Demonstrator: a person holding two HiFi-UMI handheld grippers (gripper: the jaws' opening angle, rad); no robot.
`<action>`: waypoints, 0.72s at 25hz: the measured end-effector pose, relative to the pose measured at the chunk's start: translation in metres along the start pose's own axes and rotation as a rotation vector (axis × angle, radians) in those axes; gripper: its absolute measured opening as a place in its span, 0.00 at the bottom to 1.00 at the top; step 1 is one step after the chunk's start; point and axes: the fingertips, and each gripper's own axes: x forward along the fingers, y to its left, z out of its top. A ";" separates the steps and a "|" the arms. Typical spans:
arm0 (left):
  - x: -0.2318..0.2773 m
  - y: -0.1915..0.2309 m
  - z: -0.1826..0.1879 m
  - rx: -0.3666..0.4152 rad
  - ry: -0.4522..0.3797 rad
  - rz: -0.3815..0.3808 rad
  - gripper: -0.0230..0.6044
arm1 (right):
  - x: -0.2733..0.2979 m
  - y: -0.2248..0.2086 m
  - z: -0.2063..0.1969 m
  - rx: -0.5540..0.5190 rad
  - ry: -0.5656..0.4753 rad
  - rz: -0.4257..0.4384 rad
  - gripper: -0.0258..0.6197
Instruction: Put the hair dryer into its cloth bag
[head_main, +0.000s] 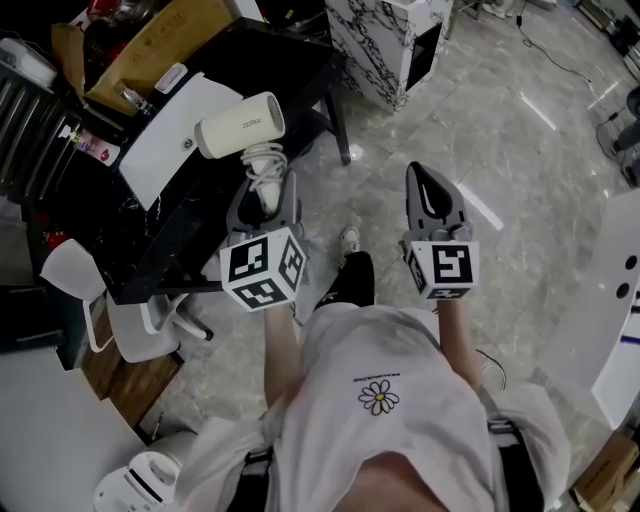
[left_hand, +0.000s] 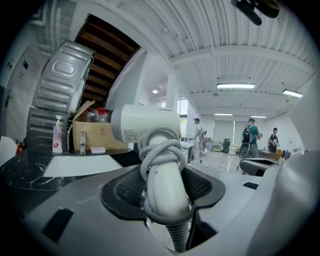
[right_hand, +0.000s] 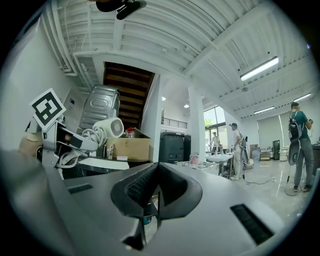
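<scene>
A cream hair dryer (head_main: 240, 125) with its grey cord wound round the handle is held up over the edge of the black table (head_main: 290, 70). My left gripper (head_main: 265, 192) is shut on the handle, and in the left gripper view the pads press it from both sides (left_hand: 162, 187) below the barrel (left_hand: 150, 125). A flat white cloth piece (head_main: 185, 125), apparently the bag, lies on the table just behind the dryer. My right gripper (head_main: 430, 185) hangs over the floor to the right, shut (right_hand: 157, 175) and empty. From its view the dryer (right_hand: 107, 128) shows at the left.
An open cardboard box (head_main: 150, 45) and small bottles (head_main: 90, 145) sit at the table's back. A ribbed metal case (left_hand: 62, 90) stands behind them. A marble-patterned cabinet (head_main: 385, 40) is beyond the table, and a white chair (head_main: 110, 300) at its near left. People stand far off (right_hand: 297, 145).
</scene>
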 end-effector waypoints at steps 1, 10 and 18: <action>0.004 0.001 0.000 0.001 -0.001 -0.001 0.41 | 0.002 -0.003 -0.002 0.001 0.006 -0.007 0.06; 0.064 -0.001 0.016 0.031 -0.025 -0.037 0.41 | 0.047 -0.030 -0.005 -0.028 -0.005 -0.042 0.06; 0.137 -0.004 0.032 -0.019 -0.028 -0.048 0.41 | 0.113 -0.056 -0.010 -0.060 0.010 0.001 0.06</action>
